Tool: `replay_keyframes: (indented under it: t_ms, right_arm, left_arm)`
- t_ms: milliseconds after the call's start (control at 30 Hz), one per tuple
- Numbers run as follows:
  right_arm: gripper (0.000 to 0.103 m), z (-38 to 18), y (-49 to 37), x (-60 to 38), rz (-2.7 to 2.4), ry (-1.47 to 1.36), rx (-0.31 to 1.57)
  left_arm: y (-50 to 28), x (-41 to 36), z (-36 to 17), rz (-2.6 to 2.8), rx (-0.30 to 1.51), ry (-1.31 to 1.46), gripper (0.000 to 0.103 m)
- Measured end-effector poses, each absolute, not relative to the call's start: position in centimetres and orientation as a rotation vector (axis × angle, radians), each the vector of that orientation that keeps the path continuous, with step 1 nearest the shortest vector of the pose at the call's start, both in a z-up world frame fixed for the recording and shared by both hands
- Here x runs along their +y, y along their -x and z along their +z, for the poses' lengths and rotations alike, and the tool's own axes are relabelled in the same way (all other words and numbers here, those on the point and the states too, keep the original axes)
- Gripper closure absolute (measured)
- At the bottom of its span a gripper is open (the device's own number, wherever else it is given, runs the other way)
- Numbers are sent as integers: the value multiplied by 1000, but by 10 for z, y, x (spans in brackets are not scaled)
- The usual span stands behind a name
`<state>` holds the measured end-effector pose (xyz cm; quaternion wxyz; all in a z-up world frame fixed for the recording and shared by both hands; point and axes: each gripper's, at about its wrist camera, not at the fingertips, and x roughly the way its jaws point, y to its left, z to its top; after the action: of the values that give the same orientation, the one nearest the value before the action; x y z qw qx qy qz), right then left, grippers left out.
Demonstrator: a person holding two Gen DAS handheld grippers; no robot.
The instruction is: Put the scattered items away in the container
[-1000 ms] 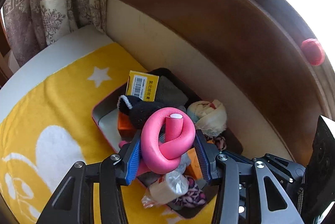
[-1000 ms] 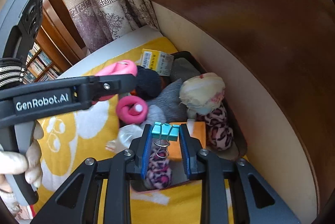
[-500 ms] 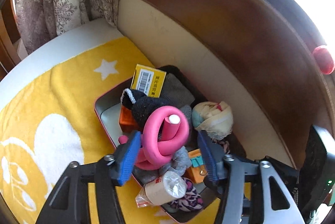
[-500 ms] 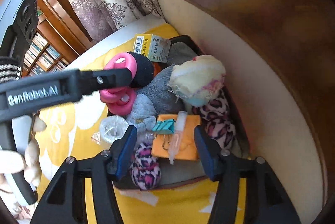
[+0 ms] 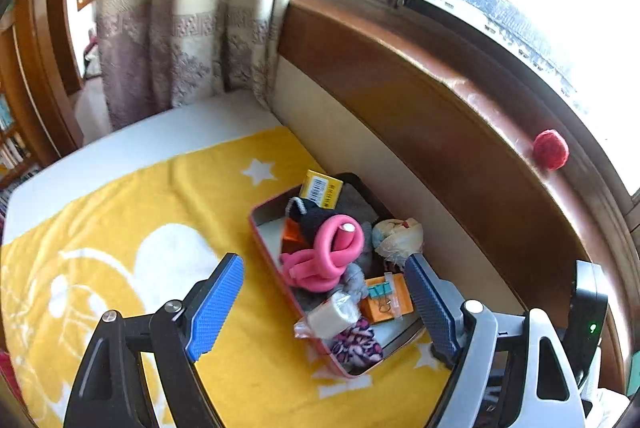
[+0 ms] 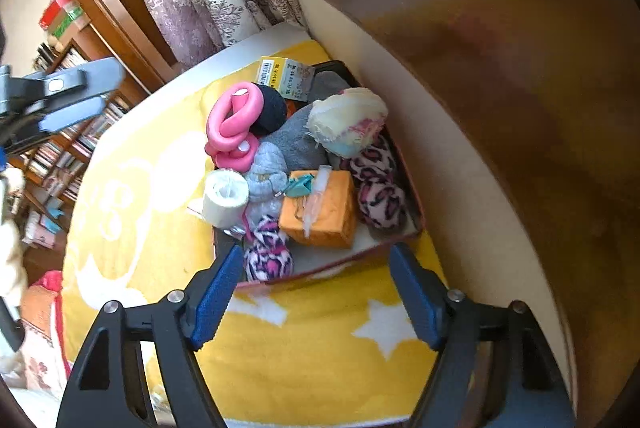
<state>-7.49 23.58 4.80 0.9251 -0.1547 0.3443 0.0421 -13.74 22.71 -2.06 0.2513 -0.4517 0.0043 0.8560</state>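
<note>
Tray (image 6: 416, 212) heaped with pink foam roller (image 6: 230, 126), orange box (image 6: 320, 212), socks; both tools opening, nothing between their jaws.

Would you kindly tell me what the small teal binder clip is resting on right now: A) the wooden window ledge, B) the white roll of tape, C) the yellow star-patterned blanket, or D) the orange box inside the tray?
D: the small teal binder clip lies on top of the orange box inside the red-rimmed tray, off the blanket.
</note>
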Motion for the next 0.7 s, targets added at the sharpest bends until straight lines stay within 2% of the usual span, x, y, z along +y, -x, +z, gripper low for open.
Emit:
replay_keyframes:
  t_ms: [167, 300, 333, 367, 567, 700]
  right_arm:
    - [23, 59, 101, 241, 59, 294, 660]
    - [23, 71, 121, 264, 58, 335, 595]
    - [23, 74, 127, 271, 63, 346, 576]
    - [23, 77, 134, 277, 67, 356, 556]
    - [22, 72, 159, 294, 53, 393, 523]
    - [22, 68, 164, 284, 15, 358, 528]
  left_arm:
    - [103, 223, 10, 2403, 166, 1083, 19]
    - [81, 214, 35, 2424, 158, 1004, 19]
    - [78, 210, 41, 2423, 133, 998, 14]
    - [77, 208, 43, 2426, 114, 1001, 0]
    - [86, 201, 25, 2344, -35, 1165, 0]
    - [72, 210, 24, 2441, 108, 1081, 0]
